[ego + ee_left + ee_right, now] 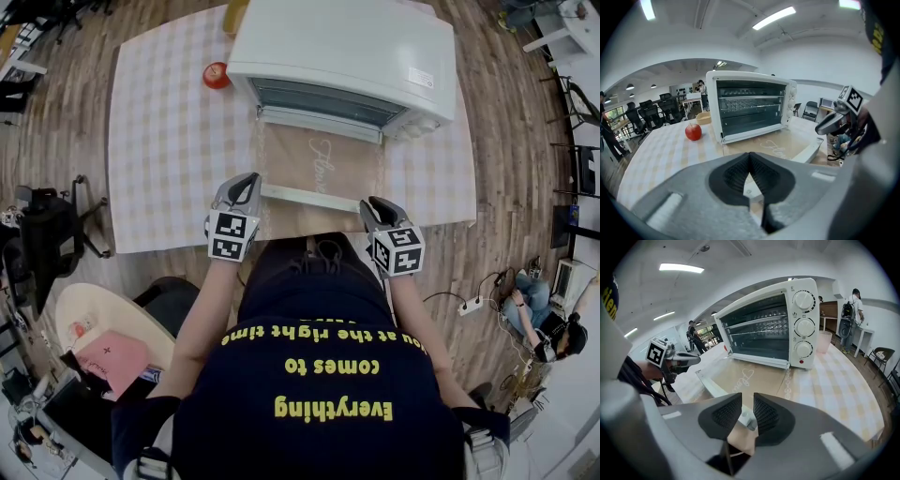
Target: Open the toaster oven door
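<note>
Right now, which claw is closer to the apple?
Left. The left claw hangs shut by the door's left corner, on the apple's side. The right claw grips the handle at the door's right end, farther from it.

Both forearms reached forward, the grippers tilted downward side by side. The left gripper [248, 180] had its jaws pressed together — empty — while the right gripper [377, 204] had its jaws partly apart, clamped on the door handle [748, 420].

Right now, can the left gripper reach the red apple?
Probably yes: the apple sits uncovered beside the toaster oven, and nothing blocks the left gripper, but its jaws are shut.
</note>
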A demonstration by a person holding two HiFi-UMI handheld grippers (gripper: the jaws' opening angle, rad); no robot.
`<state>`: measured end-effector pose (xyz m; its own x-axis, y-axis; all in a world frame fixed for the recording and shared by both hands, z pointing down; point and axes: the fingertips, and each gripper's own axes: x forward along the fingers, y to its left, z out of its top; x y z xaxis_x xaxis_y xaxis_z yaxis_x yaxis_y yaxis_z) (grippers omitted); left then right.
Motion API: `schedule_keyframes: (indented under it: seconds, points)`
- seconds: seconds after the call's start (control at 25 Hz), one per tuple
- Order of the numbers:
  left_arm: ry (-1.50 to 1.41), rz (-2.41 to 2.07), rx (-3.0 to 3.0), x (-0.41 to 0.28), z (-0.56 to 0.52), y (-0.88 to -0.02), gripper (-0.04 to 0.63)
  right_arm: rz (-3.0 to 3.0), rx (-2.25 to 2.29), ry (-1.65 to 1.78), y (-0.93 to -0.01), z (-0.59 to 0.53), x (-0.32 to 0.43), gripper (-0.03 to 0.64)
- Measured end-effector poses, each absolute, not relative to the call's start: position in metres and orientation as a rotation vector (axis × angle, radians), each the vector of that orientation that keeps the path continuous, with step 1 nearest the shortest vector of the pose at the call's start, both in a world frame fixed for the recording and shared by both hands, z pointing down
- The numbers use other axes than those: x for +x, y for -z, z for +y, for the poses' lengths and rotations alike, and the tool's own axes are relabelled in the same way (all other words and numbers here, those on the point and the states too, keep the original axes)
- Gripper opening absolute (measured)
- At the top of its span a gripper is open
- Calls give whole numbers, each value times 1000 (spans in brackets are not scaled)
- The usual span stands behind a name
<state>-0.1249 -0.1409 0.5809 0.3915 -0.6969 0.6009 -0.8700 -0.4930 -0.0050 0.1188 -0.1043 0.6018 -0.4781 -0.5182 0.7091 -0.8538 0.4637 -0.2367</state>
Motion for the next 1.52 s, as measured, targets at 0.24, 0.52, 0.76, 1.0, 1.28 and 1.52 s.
schedule_keyframes:
  seconds: [0.24, 0.52, 0.76, 1.0, 1.28, 1.52]
  points:
    - [-720, -1394, 2381, -120, -151, -557, -2, -2210, 1178, -776, -578, -117, 119, 87]
    - [-594, -1446, 2435, -114, -168, -518, -2, -2350, 1310, -660, -515, -148, 121, 12]
    - [-479, -1482, 2490, -106, -182, -481, -2, -2456, 1399, -604, -470, -166, 121, 12]
    - [-354, -1532, 2538, -103, -195, -441, -2, -2563, 1468, -500, -428, -176, 120, 12]
    - [-264, -1571, 2581, -100, -202, -413, -2, -2592, 1508, -366, -403, -180, 119, 11]
    - [-214, -1570, 2625, -99, -201, -409, -2, -2595, 1533, -313, -392, -181, 120, 11]
